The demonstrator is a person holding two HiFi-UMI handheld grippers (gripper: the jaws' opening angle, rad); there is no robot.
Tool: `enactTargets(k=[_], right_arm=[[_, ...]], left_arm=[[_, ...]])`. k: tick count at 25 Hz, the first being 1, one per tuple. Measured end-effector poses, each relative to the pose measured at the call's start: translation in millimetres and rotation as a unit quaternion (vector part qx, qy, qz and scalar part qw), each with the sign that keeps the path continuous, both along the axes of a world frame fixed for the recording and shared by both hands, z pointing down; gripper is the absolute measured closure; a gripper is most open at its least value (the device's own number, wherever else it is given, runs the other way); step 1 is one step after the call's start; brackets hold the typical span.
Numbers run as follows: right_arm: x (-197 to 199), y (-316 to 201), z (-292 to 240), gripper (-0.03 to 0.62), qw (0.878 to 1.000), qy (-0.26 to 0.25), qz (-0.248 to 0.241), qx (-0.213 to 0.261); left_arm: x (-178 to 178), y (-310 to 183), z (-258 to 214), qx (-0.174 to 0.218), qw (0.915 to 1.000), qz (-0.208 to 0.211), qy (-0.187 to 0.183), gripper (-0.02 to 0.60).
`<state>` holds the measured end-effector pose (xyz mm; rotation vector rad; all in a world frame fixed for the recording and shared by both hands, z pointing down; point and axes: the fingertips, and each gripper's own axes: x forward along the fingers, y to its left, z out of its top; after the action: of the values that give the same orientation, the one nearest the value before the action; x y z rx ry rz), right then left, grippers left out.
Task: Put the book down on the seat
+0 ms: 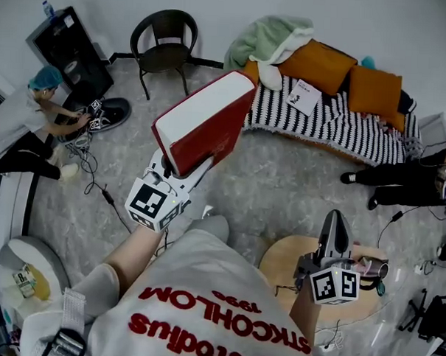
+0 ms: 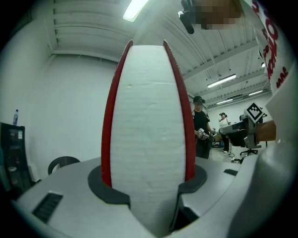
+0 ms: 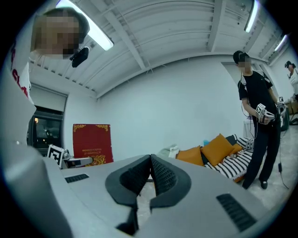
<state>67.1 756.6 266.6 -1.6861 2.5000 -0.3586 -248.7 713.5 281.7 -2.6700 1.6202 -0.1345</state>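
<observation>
Clamping red book (image 1: 203, 121), left gripper (image 1: 176, 177); right gripper (image 1: 333, 221) closed, empty; marbled floor (image 1: 281, 191), striped sofa (image 1: 336, 123) beyond

The book (image 1: 203, 125) sits in the jaws of the left gripper (image 1: 181, 166), left of the right gripper (image 1: 334, 219). The sofa (image 1: 336, 123) lies beyond, cushions (image 1: 316, 65) on it; the chair (image 1: 164, 49) stands to its left.

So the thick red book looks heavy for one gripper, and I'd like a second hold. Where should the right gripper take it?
Probably the free far end of the book, away from the left gripper. Come from the white page-edge side, fingers spanning both red covers: they're flat and parallel. The right gripper is shut, so open it wide first.
</observation>
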Motion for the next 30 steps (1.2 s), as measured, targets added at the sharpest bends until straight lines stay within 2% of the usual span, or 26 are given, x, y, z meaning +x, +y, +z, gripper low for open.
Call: enactTargets(k=[6,12,18,30], right_arm=[[5,-14,9,0.568,1.000,-0.010,0.003,-0.008],[13,-43,12,0.568,1.000,-0.011,0.019,-0.017],[21,-93,9,0.568,0.999,-0.012,0.027,-0.021],[-5,-212,-3,0.568,0.999,-0.002,0.028,-0.016]], left_arm=[[6,-18,8,-0.008,1.0000,0.001,-0.001,0.342],[12,-61,11,-0.011,0.9998,0.012,0.011,0.342],[24,-123,8,-0.016,0.9994,0.029,0.013,0.342],[14,-248,3,-0.014,0.9985,0.048,0.020,0.342]])
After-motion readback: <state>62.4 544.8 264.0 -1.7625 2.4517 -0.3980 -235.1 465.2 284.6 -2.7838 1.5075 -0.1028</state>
